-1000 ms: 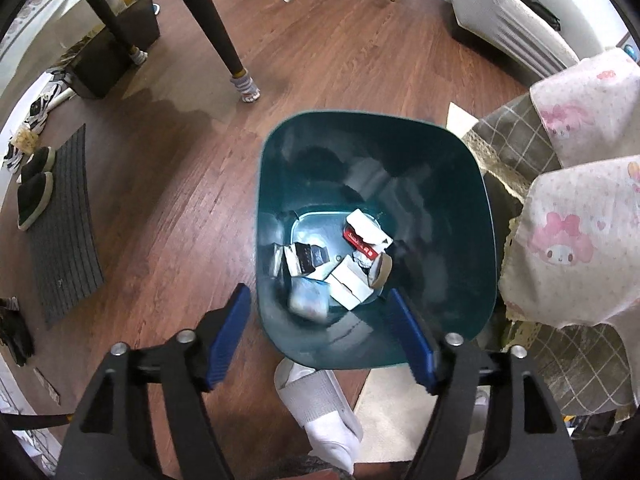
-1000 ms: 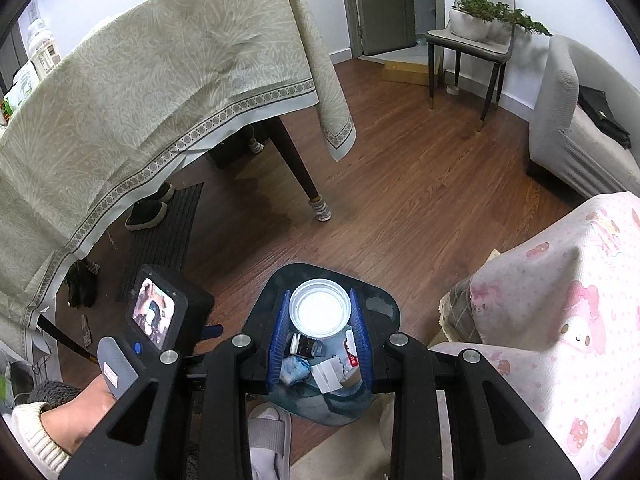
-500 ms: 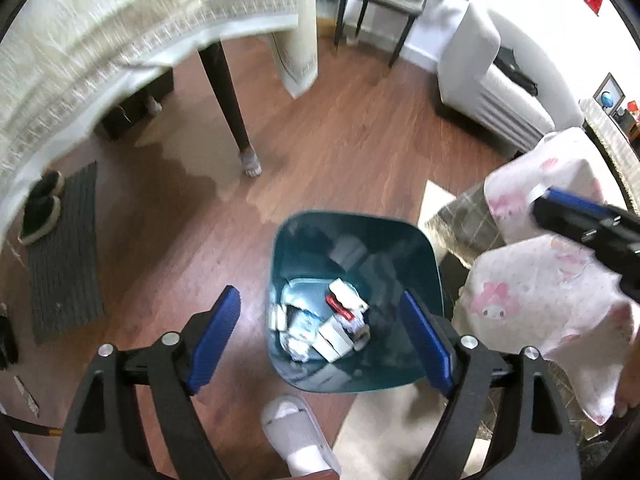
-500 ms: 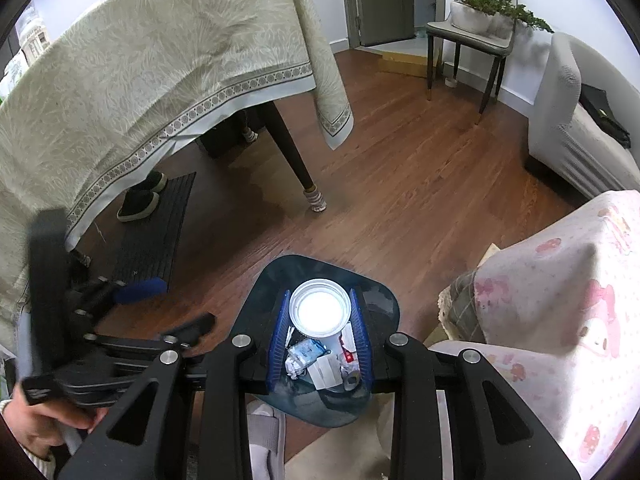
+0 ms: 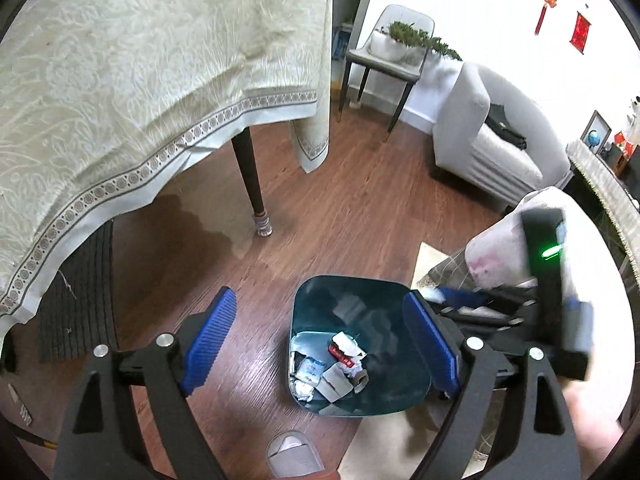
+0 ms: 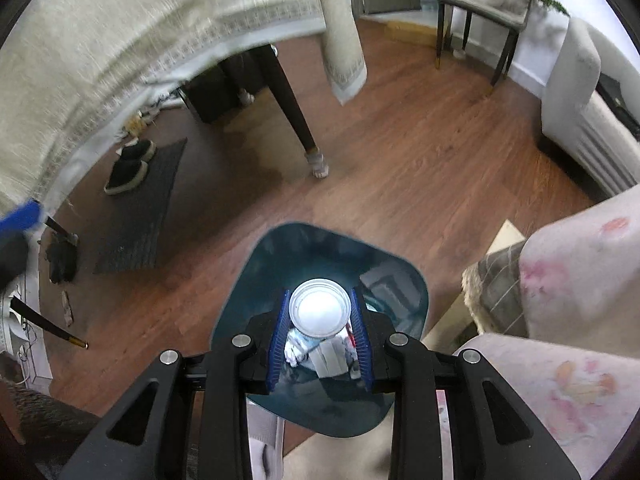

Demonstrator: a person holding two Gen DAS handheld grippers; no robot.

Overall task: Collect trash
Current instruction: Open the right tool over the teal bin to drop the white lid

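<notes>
Above the teal bin (image 6: 320, 400) the right gripper (image 6: 320, 336) clamps a white cup (image 6: 320, 312), while the left gripper (image 5: 320, 336), empty, has just been opening its jaws wide beside the bin.

I see bin (image 5: 360, 344) lower centre, trash (image 5: 332, 368) inside; table leg (image 5: 250, 176) above-left, mat (image 5: 76, 292) far left.
</notes>
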